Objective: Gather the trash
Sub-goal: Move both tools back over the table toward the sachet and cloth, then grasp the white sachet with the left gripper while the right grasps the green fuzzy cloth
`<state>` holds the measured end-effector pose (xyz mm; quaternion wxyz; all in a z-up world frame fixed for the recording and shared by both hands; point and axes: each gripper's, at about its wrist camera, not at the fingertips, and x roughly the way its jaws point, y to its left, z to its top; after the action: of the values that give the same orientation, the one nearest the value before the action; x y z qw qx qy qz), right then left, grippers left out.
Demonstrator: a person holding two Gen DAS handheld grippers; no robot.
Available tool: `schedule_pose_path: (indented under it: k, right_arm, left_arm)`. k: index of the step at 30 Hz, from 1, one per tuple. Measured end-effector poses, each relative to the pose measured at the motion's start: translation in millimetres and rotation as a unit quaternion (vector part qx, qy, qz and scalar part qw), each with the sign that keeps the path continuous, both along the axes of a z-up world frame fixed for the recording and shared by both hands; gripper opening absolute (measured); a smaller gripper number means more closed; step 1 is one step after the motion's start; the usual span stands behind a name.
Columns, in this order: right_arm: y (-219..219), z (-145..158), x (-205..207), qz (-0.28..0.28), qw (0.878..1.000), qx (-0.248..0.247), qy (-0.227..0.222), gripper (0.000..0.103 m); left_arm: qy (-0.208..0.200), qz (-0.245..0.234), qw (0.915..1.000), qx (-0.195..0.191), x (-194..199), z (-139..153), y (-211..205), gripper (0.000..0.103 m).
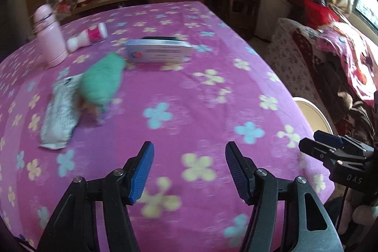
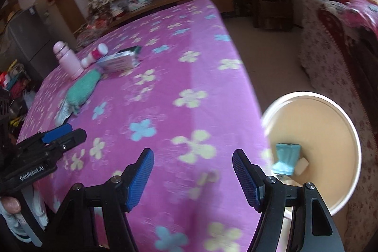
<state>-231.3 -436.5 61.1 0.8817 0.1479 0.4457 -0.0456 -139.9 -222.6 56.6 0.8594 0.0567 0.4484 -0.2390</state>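
Where lettering shows, left gripper [image 2: 63,134] reads "GenRobot.AI"

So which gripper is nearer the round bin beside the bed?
Right. The right gripper hangs over the bed's edge with the bin just past its outer finger. The left gripper sits further in over the bedspread, with the right gripper between it and the bin.
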Motion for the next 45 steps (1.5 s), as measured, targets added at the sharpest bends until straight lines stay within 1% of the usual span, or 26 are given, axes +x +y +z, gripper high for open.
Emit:
schedule_pose_path:
  k: [4,6,8,11,14,16,18,21,23,24,27,31,33,36,37,39,40,41,42,45]
  right_arm:
    - [34.6,-3.6,26.4,0.04,0.999,0.008,0.007,0.073]
    - [50.0,-4.2,38.5,0.058,0.998,0.017,0.009,0.073]
    - [65.2,-3.3,49.6,0.073,0.997,0.025,0.009,0.073]
    - [80.8,-1.8,66.8,0.087,0.995,0.039,0.01,0.073]
    - [95.7,-0.4,87.0,0.099,0.993,0.055,0.013,0.073]
    - [106.8,1.1,101.3,0.108,0.992,0.056,0.012,0.073]
    - [116.6,4.2,116.8,0.113,0.992,0.059,0.008,0.073]
    - [127.8,8.4,140.7,0.114,0.991,0.076,0.004,0.074]
    - [136.3,9.1,158.6,0.114,0.99,0.088,0.005,0.074]
    - [140.9,8.9,166.7,0.114,0.989,0.092,0.007,0.074]
    - [157.6,8.3,187.5,0.119,0.989,0.092,0.007,0.074]
    - [183.2,1.9,215.4,0.13,0.987,0.096,0.01,0.074]
    - [195.7,-5.3,232.0,0.13,0.988,0.085,0.021,0.075]
    - [207.1,-15.9,250.4,0.123,0.989,0.076,0.034,0.077]
    - [208.8,-18.1,254.3,0.121,0.99,0.068,0.035,0.077]
    - [206.9,-23.3,257.5,0.116,0.99,0.069,0.04,0.077]
    - [204.8,-24.8,257.7,0.116,0.99,0.073,0.039,0.075]
    - [203.0,-23.5,255.3,0.117,0.99,0.068,0.031,0.066]
    - [201.7,-24.1,253.9,0.123,0.99,0.066,0.033,0.06]
    - [195.6,-16.3,239.9,0.134,0.989,0.054,0.017,0.057]
  left_arm:
    - [-0.006,0.045,0.999,0.005,21.8,4.0,50.3,0.064]
    - [-0.007,0.069,0.9974,0.016,37.5,3.4,74.2,0.068]
    - [-0.004,0.089,0.9956,0.028,53.4,-0.6,93.4,0.07]
    - [0.0,0.121,0.992,0.034,78.7,-9.6,117.8,0.071]
    - [0.005,0.134,0.9903,0.038,103.3,-18.2,127.1,0.071]
    - [0.01,0.136,0.99,0.038,119.3,-24.5,127.7,0.072]
    - [0.022,0.135,0.9898,0.041,132.4,-31.7,126.5,0.073]
    - [0.036,0.132,0.9893,0.051,147.1,-44.0,124.5,0.074]
    - [0.03,0.13,0.9898,0.049,148.6,-45.2,125.9,0.075]
    - [0.03,0.132,0.9896,0.049,148.9,-45.3,128.6,0.073]
    - [0.029,0.135,0.9895,0.044,146.2,-41.0,141.4,0.063]
    - [0.022,0.155,0.9871,0.035,139.7,-35.3,163.0,0.062]
    - [0.024,0.162,0.9862,0.027,136.6,-34.2,171.6,0.062]
    - [0.021,0.162,0.9862,0.025,133.0,-33.3,174.9,0.062]
    - [0.022,0.16,0.9865,0.023,131.9,-33.1,174.5,0.062]
    - [0.022,0.158,0.987,0.021,129.5,-33.1,172.9,0.062]
    - [0.02,0.157,0.9873,0.021,127.8,-32.9,171.4,0.062]
    - [0.018,0.156,0.9874,0.021,126.5,-32.9,170.4,0.062]
    - [0.017,0.154,0.9876,0.02,124.5,-32.5,168.6,0.062]
    - [0.014,0.149,0.9886,0.011,117.2,-27.9,163.5,0.062]
